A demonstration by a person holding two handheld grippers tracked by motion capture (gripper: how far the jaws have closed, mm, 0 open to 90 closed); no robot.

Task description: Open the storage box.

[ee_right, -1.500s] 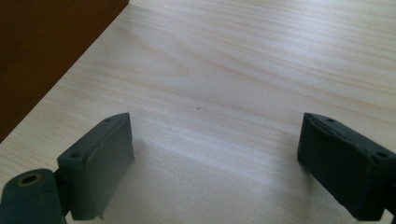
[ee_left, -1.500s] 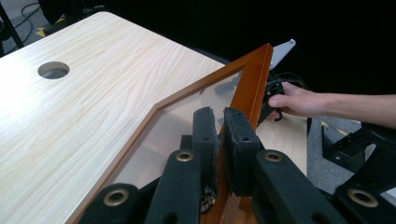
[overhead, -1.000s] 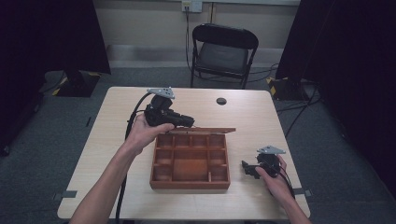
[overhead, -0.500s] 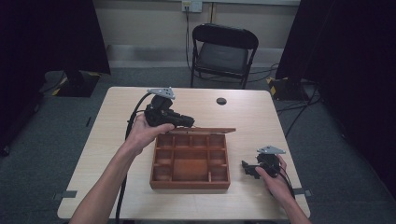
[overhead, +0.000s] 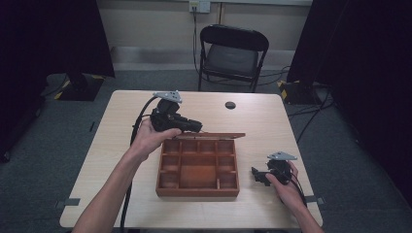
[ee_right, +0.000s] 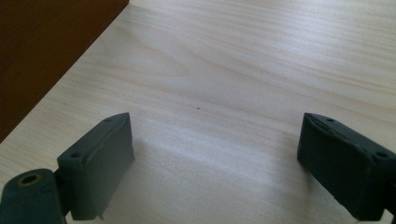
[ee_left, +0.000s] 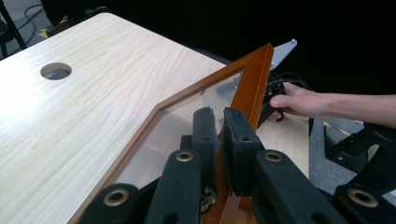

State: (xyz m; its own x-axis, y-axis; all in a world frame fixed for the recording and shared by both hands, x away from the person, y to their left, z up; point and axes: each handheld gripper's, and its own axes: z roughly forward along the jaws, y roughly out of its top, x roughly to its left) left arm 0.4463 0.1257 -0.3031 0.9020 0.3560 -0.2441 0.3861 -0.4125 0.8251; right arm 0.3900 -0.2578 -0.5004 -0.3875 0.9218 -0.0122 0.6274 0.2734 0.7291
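Clamping the wooden frame of the glass lid, the left tool holds it raised over the back edge of the compartment box at the middle of the desk. The right tool rests on the desk beside the box, jaws wide apart and empty.

The wooden box sits mid-bench, its raised lid standing as a low wall along the far edge and blocking any level reach into the compartments from behind. From above, the compartments lie open. The left tool is clamped on that lid. Bare bench stretches beyond the lid, apart from a cable hole. The right tool rests on the strip just right of the box.
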